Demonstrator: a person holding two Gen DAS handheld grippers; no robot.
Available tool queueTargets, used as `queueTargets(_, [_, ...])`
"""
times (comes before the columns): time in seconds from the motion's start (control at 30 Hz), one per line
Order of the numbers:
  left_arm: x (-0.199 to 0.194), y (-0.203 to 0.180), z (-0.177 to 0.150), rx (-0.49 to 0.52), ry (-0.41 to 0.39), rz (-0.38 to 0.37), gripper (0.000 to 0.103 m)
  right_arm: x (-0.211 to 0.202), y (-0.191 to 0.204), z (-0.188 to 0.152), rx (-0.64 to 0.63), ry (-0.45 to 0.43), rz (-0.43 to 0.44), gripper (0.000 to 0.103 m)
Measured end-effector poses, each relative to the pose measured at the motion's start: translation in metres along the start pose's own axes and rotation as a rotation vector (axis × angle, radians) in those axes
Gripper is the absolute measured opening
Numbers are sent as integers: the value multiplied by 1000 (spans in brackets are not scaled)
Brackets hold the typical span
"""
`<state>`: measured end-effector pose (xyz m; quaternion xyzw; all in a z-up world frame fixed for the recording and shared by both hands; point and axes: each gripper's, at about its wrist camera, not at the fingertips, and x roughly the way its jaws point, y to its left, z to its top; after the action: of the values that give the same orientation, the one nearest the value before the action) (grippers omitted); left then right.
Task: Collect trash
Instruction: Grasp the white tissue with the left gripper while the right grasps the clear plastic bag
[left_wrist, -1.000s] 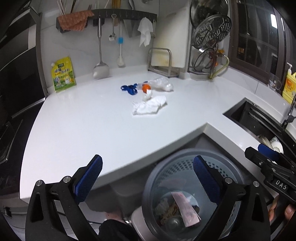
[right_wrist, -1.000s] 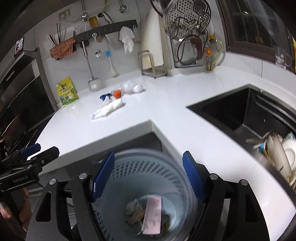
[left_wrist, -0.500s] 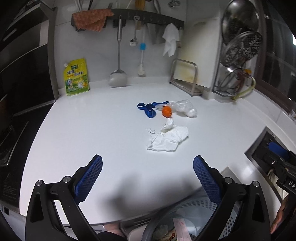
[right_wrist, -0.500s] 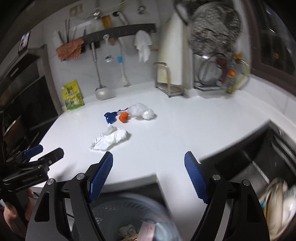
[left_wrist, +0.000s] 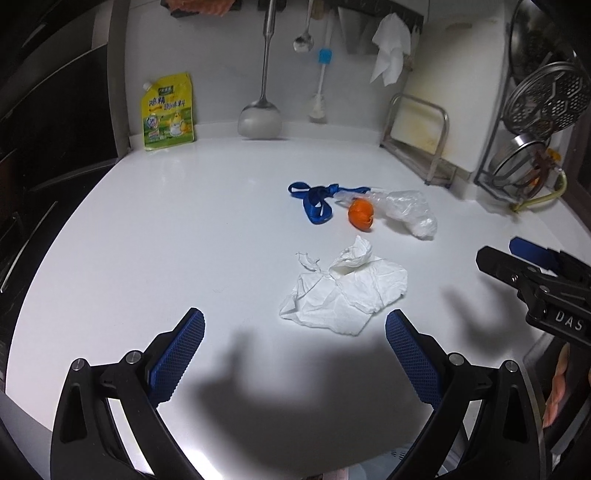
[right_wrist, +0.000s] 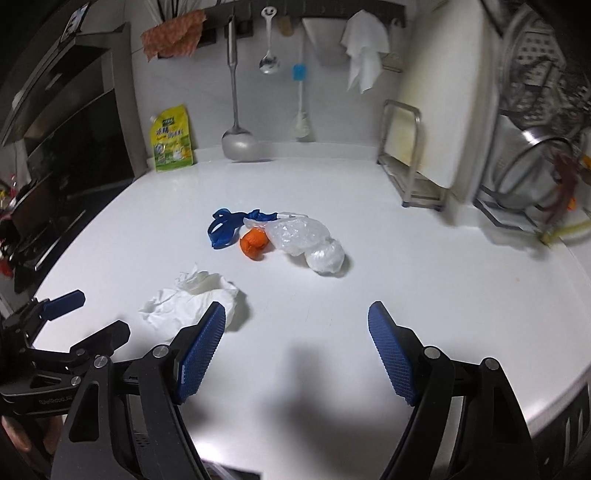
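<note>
With both pairs of jaws spread wide and nothing between them, I hang over the white counter (left_wrist: 155, 236) ready to pick. My left gripper (left_wrist: 295, 354) points down at the crumpled tissue (left_wrist: 343, 291), which lies flat and loose just ahead of its pads. My right gripper (right_wrist: 295, 347) sits beside it, its left pad close to the same tissue (right_wrist: 188, 302) in its own view; its jaws have just opened a touch wider, and hold nothing.

Further out lies the rest of the trash in a tight cluster: an orange peel (left_wrist: 361, 214), a blue strap (left_wrist: 314, 201) and a clear plastic bag (left_wrist: 406, 212), the peel touching the bag. Well beyond, against the wall, stand a yellow pouch (left_wrist: 168, 112) and a ladle (left_wrist: 259, 118), which I judge are not trash.

The risks as I see them: both my tools are near the one tissue, so they could knock together if I reach with each. The tissue is thin and spread out, so I may pinch only a corner and leave a torn scrap behind. The bag is slippery and could slide away, rolling the peel off with it.
</note>
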<state>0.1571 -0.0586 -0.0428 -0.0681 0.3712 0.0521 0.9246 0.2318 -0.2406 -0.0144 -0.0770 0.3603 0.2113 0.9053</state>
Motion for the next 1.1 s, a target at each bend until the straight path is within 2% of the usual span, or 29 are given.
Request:
queueTargets(0.13, [15,-7,7,-6,19,32,97,27,-10,14,-54,22,35,76])
queueTargets(0.33, [37,-15,15,-37,74,28,97,65,-26,28,-60,59,111,76])
queueTargets(0.47, [50,-22,18,-37,98,32,97,81,-28,35,-87,73,104,76])
queueTargets(0.6, [63,-27,22,-26,125,45,97,95,-30,41,-92,102,134,76])
queueTargets(0.8, [77,-29,26,-45,154,32,96,111,-27,47,-113,120,117,76])
queueTargets(0.93, [79,-31,27,-34,138,30,96,118,-30,47,-98,125,113,75])
queueTargets(1.0, [79,-30,27,-37,132,23,94,122,-30,47,-94,130,112,69])
queueTargets(1.03, [78,-29,28,-37,127,17,90,122,-30,47,-96,134,112,58])
queueTargets(1.07, [78,-29,28,-35,123,18,83,124,-29,46,-94,140,110,51])
queueTargets(1.1, [78,-30,29,-31,122,17,79,125,-28,46,-94,141,109,49])
